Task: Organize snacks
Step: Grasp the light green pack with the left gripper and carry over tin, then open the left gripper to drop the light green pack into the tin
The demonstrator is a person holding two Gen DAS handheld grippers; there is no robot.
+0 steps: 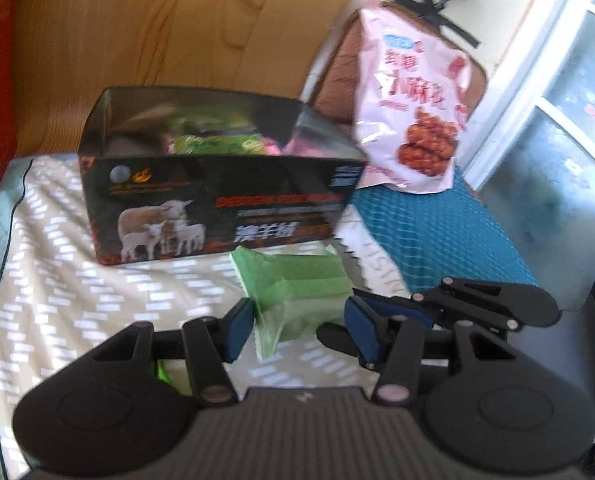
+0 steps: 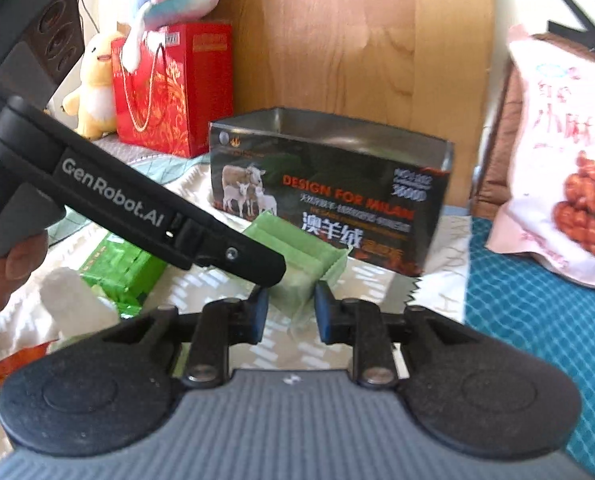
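Both views are blurred, and much of the small print on the packaging cannot be read. Your left gripper has its jaws well apart, with the pale green crinkle-edged snack packet lying between and just ahead of the blue pads; whether either pad touches it cannot be told. Your right gripper also stands open, holding nothing, with the same packet just beyond its fingertips. In the right wrist view your left gripper's arm crosses in front and hides part of the packet.

The packet lies on the beige patterned cloth, touching or just beside the front wall of the open-topped black cardboard box printed with sheep.

Only the left wrist view looks into the box: green and pink wrappers lie inside, too blurred to identify. The right wrist view shows the box's inner walls but not its contents. It alone shows a bright green packet, a white roll-shaped object, a red gift bag and a yellow plush duck.

A large pink snack bag picturing fried twists leans upright, right of the box.
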